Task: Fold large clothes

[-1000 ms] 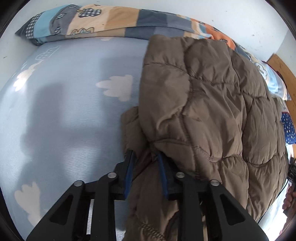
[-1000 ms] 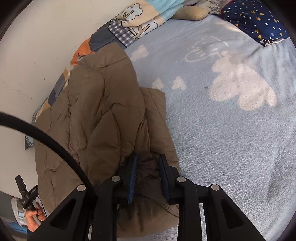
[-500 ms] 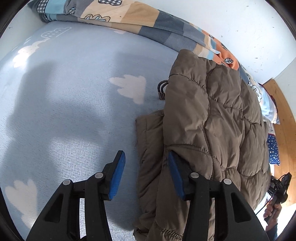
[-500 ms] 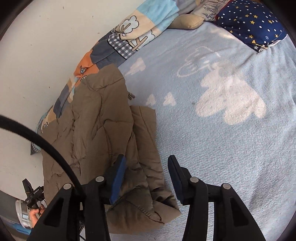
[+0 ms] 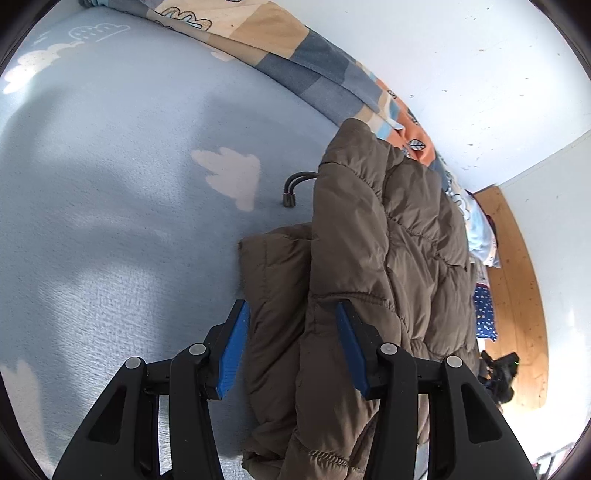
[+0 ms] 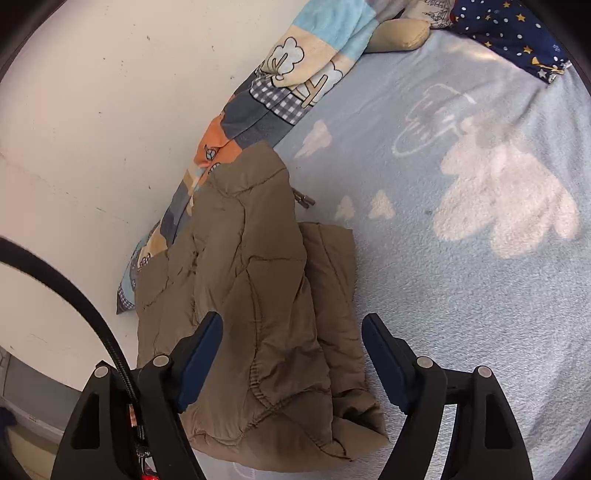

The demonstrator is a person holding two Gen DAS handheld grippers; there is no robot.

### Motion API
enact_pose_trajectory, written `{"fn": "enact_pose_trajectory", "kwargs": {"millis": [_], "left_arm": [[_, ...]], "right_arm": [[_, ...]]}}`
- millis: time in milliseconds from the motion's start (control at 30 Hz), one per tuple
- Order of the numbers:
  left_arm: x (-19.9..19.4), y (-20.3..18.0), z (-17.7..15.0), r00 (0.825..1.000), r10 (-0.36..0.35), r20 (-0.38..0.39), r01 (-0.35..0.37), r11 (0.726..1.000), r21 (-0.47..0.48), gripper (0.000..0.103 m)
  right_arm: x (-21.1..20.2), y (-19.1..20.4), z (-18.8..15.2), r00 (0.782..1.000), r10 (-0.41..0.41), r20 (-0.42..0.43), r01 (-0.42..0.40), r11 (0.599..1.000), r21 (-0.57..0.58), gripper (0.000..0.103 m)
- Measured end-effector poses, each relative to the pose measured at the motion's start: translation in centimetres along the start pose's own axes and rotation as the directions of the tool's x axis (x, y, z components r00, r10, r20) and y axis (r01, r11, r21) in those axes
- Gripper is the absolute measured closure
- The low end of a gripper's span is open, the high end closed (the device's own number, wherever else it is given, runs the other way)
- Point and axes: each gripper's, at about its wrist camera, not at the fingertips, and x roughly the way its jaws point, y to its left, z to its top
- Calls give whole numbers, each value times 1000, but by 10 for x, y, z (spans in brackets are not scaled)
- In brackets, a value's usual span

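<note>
A brown quilted puffer jacket (image 5: 388, 251) lies folded lengthwise on the light blue bed cover (image 5: 110, 184), one side laid over the other. My left gripper (image 5: 291, 317) is open above one end of it, jaws apart and empty. My right gripper (image 6: 291, 325) is open above the other end of the jacket (image 6: 258, 295), holding nothing. A dark drawcord end (image 5: 290, 194) sticks out from under the jacket near its collar; it also shows in the right wrist view (image 6: 304, 199).
A patchwork quilt (image 5: 288, 51) is rolled along the white wall (image 6: 92, 129). A navy star-print pillow (image 6: 509, 33) and a beige cushion (image 6: 400, 33) lie at the head of the bed. A wooden board (image 5: 517, 295) stands beyond the bed.
Both grippers were shut on the jacket one second ago. They have opened, let go and pulled back. The jacket now rests folded on the bed.
</note>
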Motion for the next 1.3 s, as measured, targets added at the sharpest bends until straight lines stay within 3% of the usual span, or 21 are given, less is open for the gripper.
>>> {"fn": "enact_pose_trajectory", "kwargs": {"millis": [233,567,667,733,900,1067,1167,1200,1267,1300], "left_arm": [[-10,15,5,996,-87,17,87,996,-27,53],[21,14,5,998,-18,-65,20,999,27,51],[35,16,6,996,9,-92,-6,999,32,45],[45,16,7,994,15,-106,-12,999,31,44],[60,3,7,992,35,-125,-23,995,95,43],[74,-25,7,982,119,-147,-88,976,202,49],[76,-41,6,975,158,-153,-118,963,244,58],[76,-46,6,973,173,-152,-129,957,261,62],[76,-57,4,968,210,-139,-161,940,300,66],[77,-63,2,964,231,-128,-180,930,319,69]], "right_arm": [[24,-7,4,999,-26,-35,26,1000,-9,14],[71,-18,5,993,-45,-109,48,999,21,7],[80,-10,5,990,-64,-128,63,998,-12,8],[83,-3,3,988,-44,-150,40,999,-29,17],[95,14,-2,981,-87,-172,70,992,-102,17],[104,25,-4,977,-135,-168,110,983,-150,17],[107,31,-8,974,-172,-149,143,972,-187,17],[107,33,-9,972,-184,-143,153,967,-204,18],[108,48,-14,971,-204,-125,165,950,-266,33],[107,56,-15,970,-212,-117,169,938,-303,47]]}}
